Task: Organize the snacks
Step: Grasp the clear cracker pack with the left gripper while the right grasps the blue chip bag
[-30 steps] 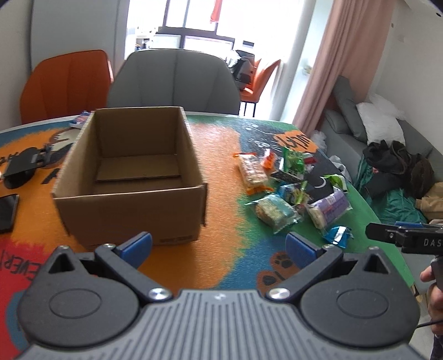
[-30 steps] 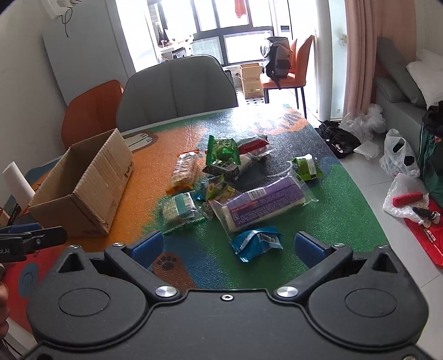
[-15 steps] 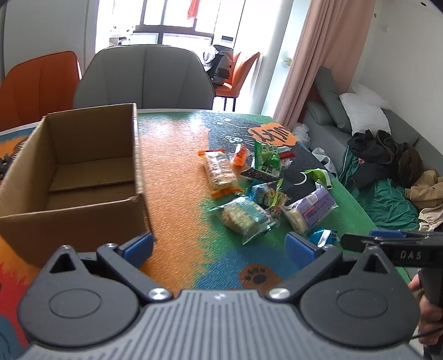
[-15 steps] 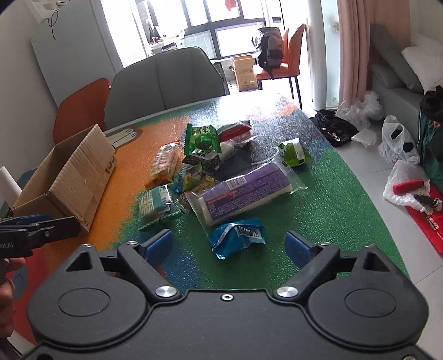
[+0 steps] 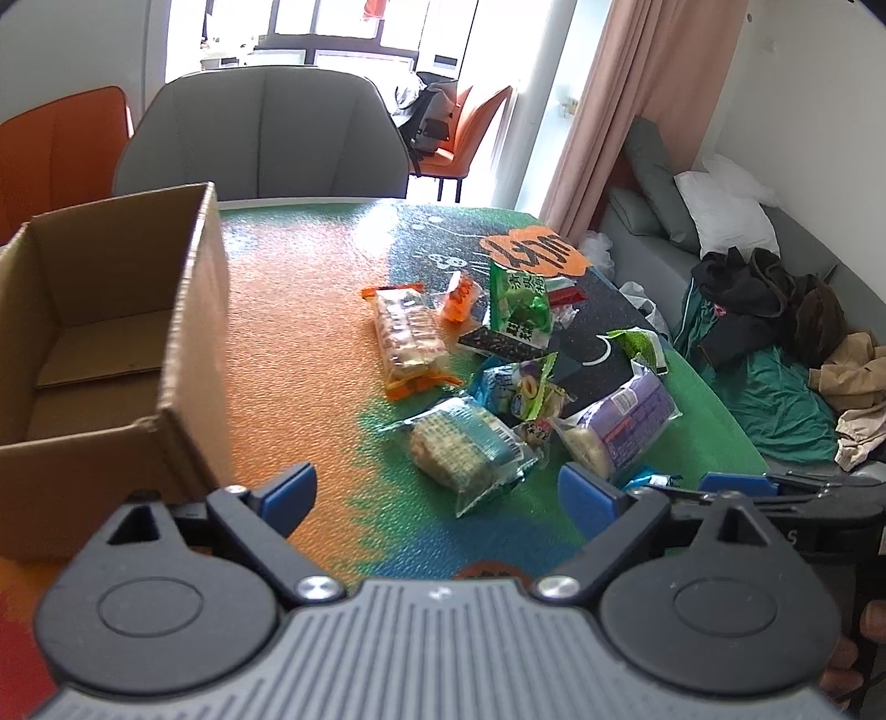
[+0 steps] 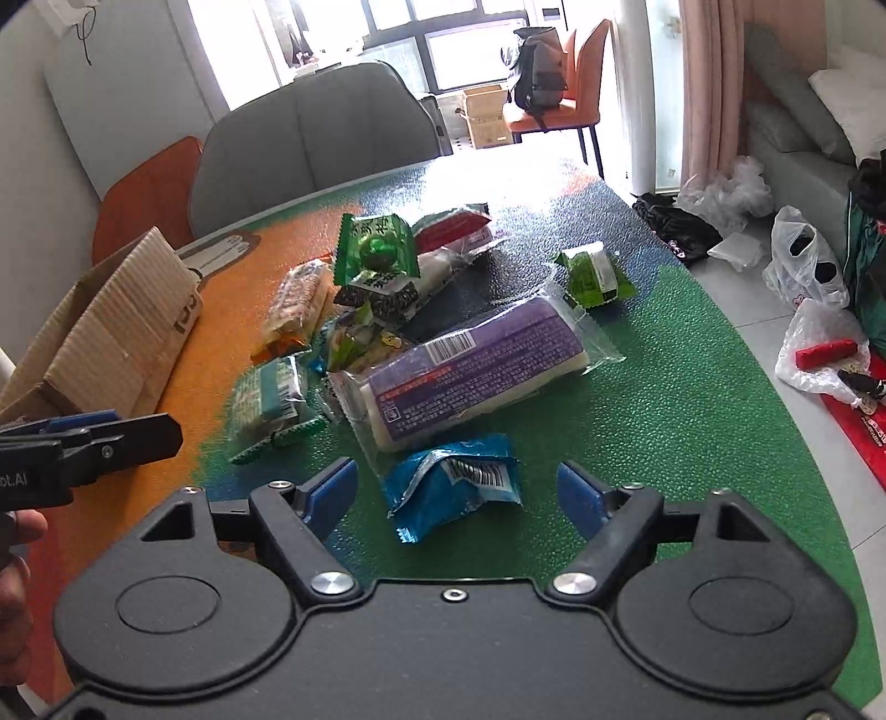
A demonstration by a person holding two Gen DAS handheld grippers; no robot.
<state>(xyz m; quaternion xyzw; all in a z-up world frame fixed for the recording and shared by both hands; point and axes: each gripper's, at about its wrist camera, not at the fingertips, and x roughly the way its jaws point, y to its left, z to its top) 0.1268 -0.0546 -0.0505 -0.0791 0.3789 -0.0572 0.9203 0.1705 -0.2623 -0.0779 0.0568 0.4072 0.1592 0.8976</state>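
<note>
On the bench (image 6: pixel 692 399) with its orange and green mat, a heap of wrapped snacks lies right of the open brown cardboard box (image 5: pixel 111 343). The right gripper (image 6: pixel 457 495) has just been closing, its blue fingers (image 6: pixel 332 493) still apart either side of a crumpled blue foil packet (image 6: pixel 454 484), not touching. The left gripper (image 5: pixel 437 493), narrowing too, holds nothing above a clear-wrapped rice cracker pack (image 5: pixel 465 443).

Grey chair (image 5: pixel 266 138), pink curtain (image 5: pixel 598 122) (sunlit), bright window (image 6: pixel 443 33)
</note>
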